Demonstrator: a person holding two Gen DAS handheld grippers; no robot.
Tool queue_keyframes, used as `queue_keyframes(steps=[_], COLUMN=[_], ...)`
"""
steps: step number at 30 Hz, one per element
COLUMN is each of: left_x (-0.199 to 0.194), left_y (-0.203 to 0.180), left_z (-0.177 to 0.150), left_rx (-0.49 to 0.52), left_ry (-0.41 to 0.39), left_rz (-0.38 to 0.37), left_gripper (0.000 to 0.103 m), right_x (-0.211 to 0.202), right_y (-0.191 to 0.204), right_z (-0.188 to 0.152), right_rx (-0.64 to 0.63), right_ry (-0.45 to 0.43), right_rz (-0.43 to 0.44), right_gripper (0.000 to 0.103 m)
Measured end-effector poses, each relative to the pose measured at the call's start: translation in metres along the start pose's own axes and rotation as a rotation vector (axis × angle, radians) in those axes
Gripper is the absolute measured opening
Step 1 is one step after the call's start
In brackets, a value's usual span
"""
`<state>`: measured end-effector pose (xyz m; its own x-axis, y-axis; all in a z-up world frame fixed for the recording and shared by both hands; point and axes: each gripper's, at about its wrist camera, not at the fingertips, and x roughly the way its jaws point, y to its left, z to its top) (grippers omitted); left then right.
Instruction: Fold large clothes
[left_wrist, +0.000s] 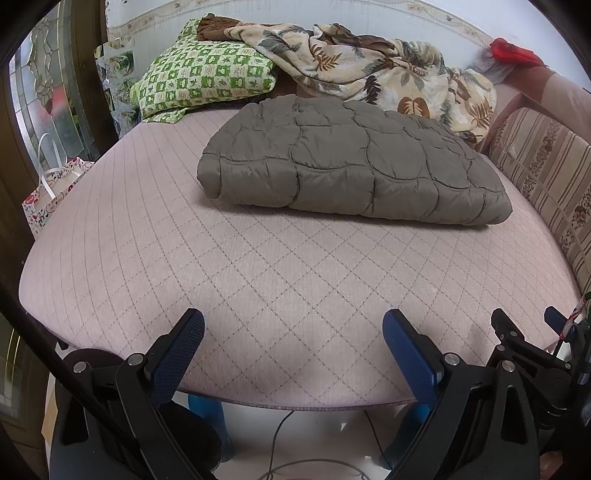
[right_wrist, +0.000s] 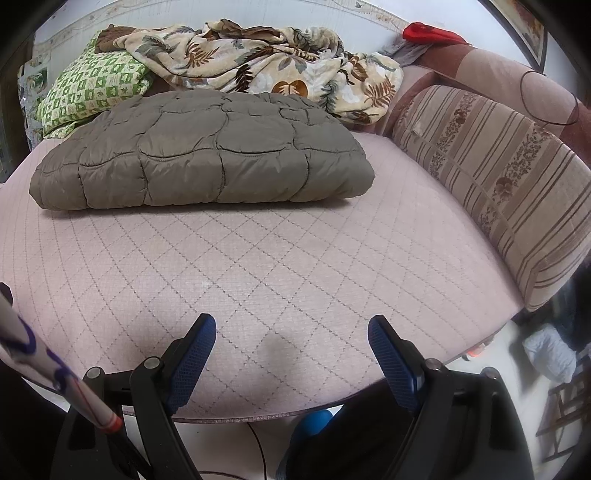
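Observation:
A grey-brown quilted padded garment (left_wrist: 354, 162) lies folded into a thick rectangle on the far half of the pink quilted bed surface (left_wrist: 258, 277). It also shows in the right wrist view (right_wrist: 207, 155), on the bed surface (right_wrist: 277, 266) there. My left gripper (left_wrist: 293, 325) is open and empty, held over the bed's near edge, well short of the garment. My right gripper (right_wrist: 291, 328) is open and empty, also over the near edge. Part of the right gripper (left_wrist: 517, 339) shows at the right of the left wrist view.
A leaf-print blanket (left_wrist: 369, 66) and a green checked pillow (left_wrist: 199, 81) lie piled behind the garment. A striped cushion (right_wrist: 498, 177) lines the bed's right side. A gift bag (left_wrist: 51, 192) stands at the left. Cables (left_wrist: 280, 443) lie on the floor below.

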<state>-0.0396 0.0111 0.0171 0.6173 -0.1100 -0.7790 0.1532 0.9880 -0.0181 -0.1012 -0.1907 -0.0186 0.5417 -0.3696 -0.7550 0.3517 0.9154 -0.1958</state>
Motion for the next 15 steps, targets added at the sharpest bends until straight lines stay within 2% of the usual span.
queue_keyframes(steps=[9,15], left_x=[0.002,0.011], left_y=[0.004,0.015], left_z=[0.000,0.006], left_rx=[-0.003,-0.023], left_ry=[0.004,0.005], left_rz=[-0.001,0.029], left_gripper=[0.097,0.097], right_x=[-0.003,0.002], right_y=[0.001,0.004], right_z=[-0.001,0.001], right_rx=[0.002,-0.002], right_ry=[-0.012,0.003], right_rz=[-0.007,0.004], right_gripper=[0.088,0.088])
